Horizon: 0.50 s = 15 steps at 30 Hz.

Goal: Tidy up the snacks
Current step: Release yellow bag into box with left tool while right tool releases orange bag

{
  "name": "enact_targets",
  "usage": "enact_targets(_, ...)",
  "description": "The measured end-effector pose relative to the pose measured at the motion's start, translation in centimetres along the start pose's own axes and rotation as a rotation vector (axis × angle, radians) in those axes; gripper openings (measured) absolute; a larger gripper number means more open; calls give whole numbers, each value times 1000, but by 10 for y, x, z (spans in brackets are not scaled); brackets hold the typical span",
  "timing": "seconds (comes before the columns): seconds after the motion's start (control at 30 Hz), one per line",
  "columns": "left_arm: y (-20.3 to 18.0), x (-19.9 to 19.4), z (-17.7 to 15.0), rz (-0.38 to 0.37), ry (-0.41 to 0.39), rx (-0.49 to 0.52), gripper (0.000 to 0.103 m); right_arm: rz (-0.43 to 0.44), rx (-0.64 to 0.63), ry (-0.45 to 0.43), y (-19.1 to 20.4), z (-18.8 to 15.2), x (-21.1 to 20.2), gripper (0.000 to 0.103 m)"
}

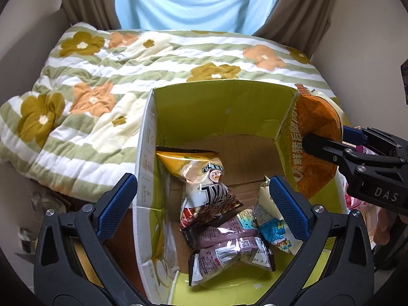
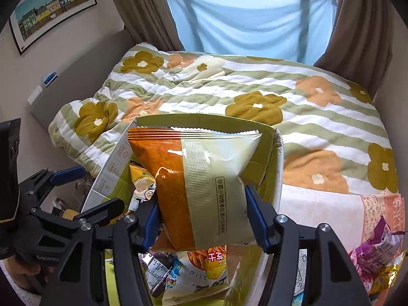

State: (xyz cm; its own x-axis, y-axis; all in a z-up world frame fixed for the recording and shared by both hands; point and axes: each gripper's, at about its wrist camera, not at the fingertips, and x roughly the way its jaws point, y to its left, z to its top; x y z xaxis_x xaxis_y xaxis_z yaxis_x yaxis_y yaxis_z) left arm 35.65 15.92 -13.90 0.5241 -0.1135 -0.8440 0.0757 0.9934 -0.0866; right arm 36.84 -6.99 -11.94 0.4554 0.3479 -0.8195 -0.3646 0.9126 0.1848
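An open yellow-green cardboard box stands against the bed and holds several snack bags: a yellow-brown bag, purple packs and a blue-white bag. My left gripper hangs open over the box, with nothing pressed between its pads. My right gripper is shut on an orange and cream snack bag, held upright above the box's right side. The left wrist view shows that bag at the box's right wall, with the right gripper beside it. My left gripper appears at the left in the right wrist view.
A flowered, green-striped quilt covers the bed behind the box. Loose purple and gold snack packs lie at the right on a patterned cloth. Curtains and a blue-covered window are at the back, a framed picture on the left wall.
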Motion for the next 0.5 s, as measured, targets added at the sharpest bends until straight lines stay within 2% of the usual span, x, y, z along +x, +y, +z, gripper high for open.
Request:
enact_targets(0.07, 0, -1, -1, 33, -2, 10, 103, -1, -3, 15, -2, 2, 6, 56)
enact_targets(0.2, 6, -5, -2, 41, -10, -14, 103, 0, 1, 29, -1, 5, 13, 57)
enact_targets(0.27, 8, -6, -3, 45, -11, -23, 103, 4, 1, 28, 1, 5, 14, 61)
enact_targets(0.3, 8, -6, -3, 49, -11, -25, 103, 7, 2, 20, 1, 6, 14, 71)
enact_targets(0.33, 8, -7, -4, 51, -11, -26, 103, 11, 1, 11, 2, 6, 12, 86)
enact_targets(0.37, 8, -7, -4, 53, -11, -28, 103, 14, 0, 1, 2, 6, 10, 94)
enact_targets(0.5, 7, -11, -6, 52, -15, -32, 103, 23, 3, -20, 2, 5, 1, 95)
